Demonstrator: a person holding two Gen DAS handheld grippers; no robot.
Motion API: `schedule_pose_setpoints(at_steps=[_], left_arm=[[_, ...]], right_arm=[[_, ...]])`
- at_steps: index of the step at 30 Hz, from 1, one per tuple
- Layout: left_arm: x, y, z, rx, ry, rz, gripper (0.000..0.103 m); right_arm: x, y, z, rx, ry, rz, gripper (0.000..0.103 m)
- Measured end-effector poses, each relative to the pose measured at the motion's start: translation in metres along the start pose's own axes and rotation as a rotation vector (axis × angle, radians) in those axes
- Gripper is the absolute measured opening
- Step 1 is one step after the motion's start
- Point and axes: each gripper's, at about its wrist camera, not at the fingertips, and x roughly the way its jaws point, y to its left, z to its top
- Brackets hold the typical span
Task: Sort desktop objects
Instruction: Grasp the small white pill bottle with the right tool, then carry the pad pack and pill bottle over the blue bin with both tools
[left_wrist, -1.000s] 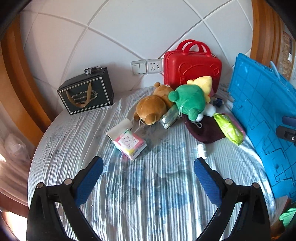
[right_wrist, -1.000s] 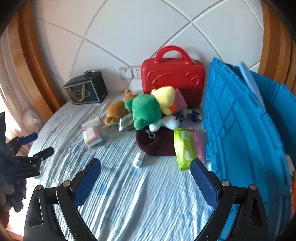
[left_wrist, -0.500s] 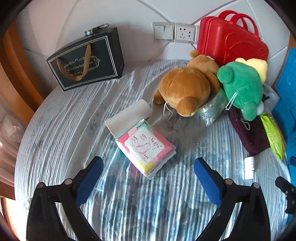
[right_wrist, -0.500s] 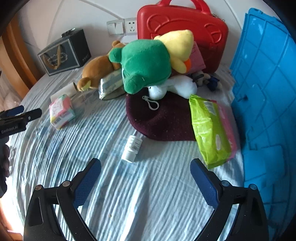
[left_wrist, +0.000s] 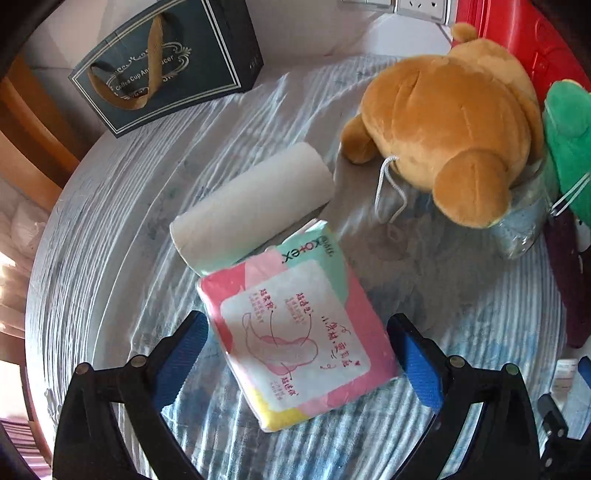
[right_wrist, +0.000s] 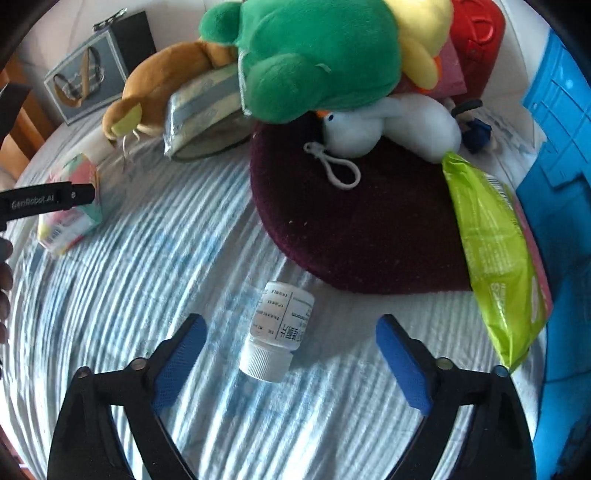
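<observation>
My left gripper (left_wrist: 297, 349) is open, its blue pads on either side of a pink, green and yellow pad packet (left_wrist: 295, 328) lying flat on the striped cloth. A white paper roll (left_wrist: 251, 203) lies just beyond the packet. My right gripper (right_wrist: 290, 354) is open, straddling a small white pill bottle (right_wrist: 279, 326) lying on its side, cap toward me. The packet also shows in the right wrist view (right_wrist: 70, 206), partly behind the left gripper's finger (right_wrist: 44, 201).
A brown plush bear (left_wrist: 447, 118), green plush (right_wrist: 314, 55), white plush (right_wrist: 391, 125), maroon hat (right_wrist: 354, 229) and lime wipes pack (right_wrist: 495, 251) are piled ahead. A dark gift box (left_wrist: 162, 62) and red case (left_wrist: 517, 33) stand behind. A blue crate (right_wrist: 561, 184) is at right.
Both grippers have moved forward and down. The left now brackets the pad packet; the right now brackets the pill bottle. Both stay open.
</observation>
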Motion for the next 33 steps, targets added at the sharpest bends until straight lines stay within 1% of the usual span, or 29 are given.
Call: schedule_pose_setpoints(at_steps=[1,2,3,5,6,9,15,20,23,26,27,33], left_arm=[[0.004,0.002,-0.003,0.009,0.005,0.008,0.087],[0.003,0.007,-0.005,0.004,-0.012,-0.012,0.075],[0.002,0.012,-0.008,-0.004,-0.026,-0.015,0.071],[-0.002,0.02,-0.014,0.0,-0.047,-0.046,0.068],[-0.004,0.023,-0.019,0.008,-0.056,-0.063,0.068],[-0.014,0.031,-0.037,0.038,-0.084,-0.053,0.068],[-0.039,0.05,-0.081,0.024,-0.094,-0.096,0.067],[-0.06,0.063,-0.109,0.017,-0.105,-0.112,0.067],[-0.075,0.063,-0.121,0.056,-0.124,-0.099,0.067],[-0.097,0.066,-0.131,0.08,-0.157,-0.103,0.067],[-0.105,0.067,-0.133,0.104,-0.18,-0.116,0.067],[-0.165,0.071,-0.149,0.107,-0.251,-0.158,0.067]], right_arm=[[0.001,0.0,-0.001,-0.001,0.0,-0.011,0.061],[0.002,-0.001,-0.001,0.006,0.006,-0.012,0.055],[0.002,-0.003,-0.001,0.017,0.006,0.003,0.048],[0.001,-0.004,0.0,0.014,0.004,0.019,0.038],[0.0,-0.003,0.0,0.004,0.003,0.03,0.027],[-0.004,-0.007,-0.005,0.013,0.018,0.085,0.027],[-0.023,-0.013,-0.032,0.028,0.045,0.112,0.027],[-0.047,-0.01,-0.056,0.01,0.069,0.105,0.027],[-0.065,-0.011,-0.064,-0.027,0.055,0.092,0.027],[-0.092,-0.007,-0.071,-0.057,0.029,0.094,0.027],[-0.096,-0.005,-0.071,-0.059,0.021,0.099,0.027],[-0.153,0.002,-0.073,-0.078,-0.055,0.124,0.027]])
